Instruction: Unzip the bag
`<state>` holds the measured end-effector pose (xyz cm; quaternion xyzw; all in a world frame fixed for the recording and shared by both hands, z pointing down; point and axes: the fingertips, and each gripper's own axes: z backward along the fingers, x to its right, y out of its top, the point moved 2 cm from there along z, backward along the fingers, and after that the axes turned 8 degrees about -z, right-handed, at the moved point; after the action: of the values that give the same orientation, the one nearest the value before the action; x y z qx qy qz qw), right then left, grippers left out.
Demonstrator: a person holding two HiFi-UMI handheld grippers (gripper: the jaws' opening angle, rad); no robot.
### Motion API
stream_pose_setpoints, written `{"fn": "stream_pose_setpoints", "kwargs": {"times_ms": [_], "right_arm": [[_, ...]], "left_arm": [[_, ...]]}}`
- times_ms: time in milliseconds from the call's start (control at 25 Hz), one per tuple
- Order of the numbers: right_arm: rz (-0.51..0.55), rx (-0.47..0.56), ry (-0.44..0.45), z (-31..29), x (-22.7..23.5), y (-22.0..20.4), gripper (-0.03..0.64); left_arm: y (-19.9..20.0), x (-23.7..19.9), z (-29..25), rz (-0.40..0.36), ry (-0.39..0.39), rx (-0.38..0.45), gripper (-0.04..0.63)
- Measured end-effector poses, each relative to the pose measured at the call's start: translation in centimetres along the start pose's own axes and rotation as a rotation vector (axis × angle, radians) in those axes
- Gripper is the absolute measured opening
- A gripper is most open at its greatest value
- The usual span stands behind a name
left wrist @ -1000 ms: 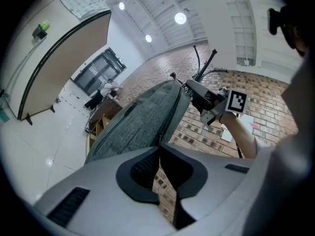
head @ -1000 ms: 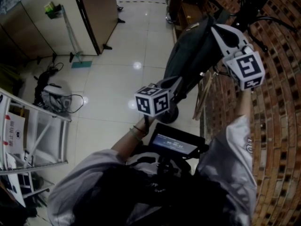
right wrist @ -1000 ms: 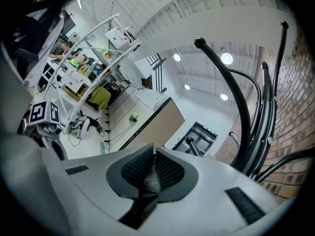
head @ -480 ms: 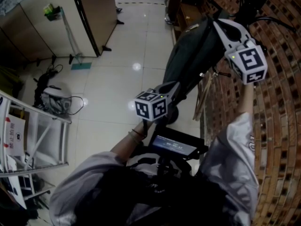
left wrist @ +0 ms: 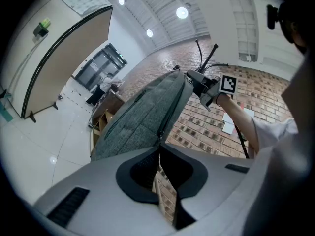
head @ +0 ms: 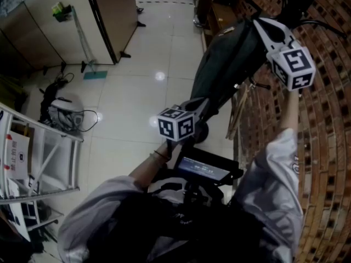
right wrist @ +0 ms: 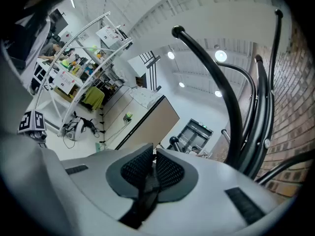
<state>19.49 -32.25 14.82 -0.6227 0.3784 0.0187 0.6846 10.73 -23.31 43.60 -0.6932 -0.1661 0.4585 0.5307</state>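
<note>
A dark grey-green bag (head: 225,64) hangs beside a brick wall (head: 323,147) in the head view, its long axis slanting from the upper right, where the right gripper (head: 258,23) meets its top end, down to the lower left, where the left gripper (head: 206,101) meets its lower end above the pale tiled floor (head: 126,103). The bag's side panel is closed, and nothing of its contents can be seen. In the left gripper view, the bag stretches away from the camera toward the right gripper, with its zip line running along the near edge straight into the jaws. Those jaws are pressed together with no gap, pinching what appears to be the zipper pull (left wrist: 159,137) at their tips. In the right gripper view, the jaws stand all but together, their ribbed pads clamped on a dark strap (right wrist: 142,203) that trails down out of the pads toward the camera. Beyond them rise the curved black metal bars (right wrist: 231,112) of a stand.
</note>
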Motion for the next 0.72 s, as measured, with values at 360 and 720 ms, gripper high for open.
{"fn": "stream_pose_setpoints", "kwargs": {"times_ms": [360, 720], "right_arm": [[-0.063, 0.01, -0.004, -0.6, 1.3, -0.7, 0.028], [-0.188, 0.036, -0.007, 0.4, 0.9, -1.5, 0.032]], "left_arm": [[0.0, 0.0, -0.1, 0.009, -0.009, -0.003, 0.012], [0.2, 0.2, 0.4, 0.023, -0.05, 0.0, 0.012]]}}
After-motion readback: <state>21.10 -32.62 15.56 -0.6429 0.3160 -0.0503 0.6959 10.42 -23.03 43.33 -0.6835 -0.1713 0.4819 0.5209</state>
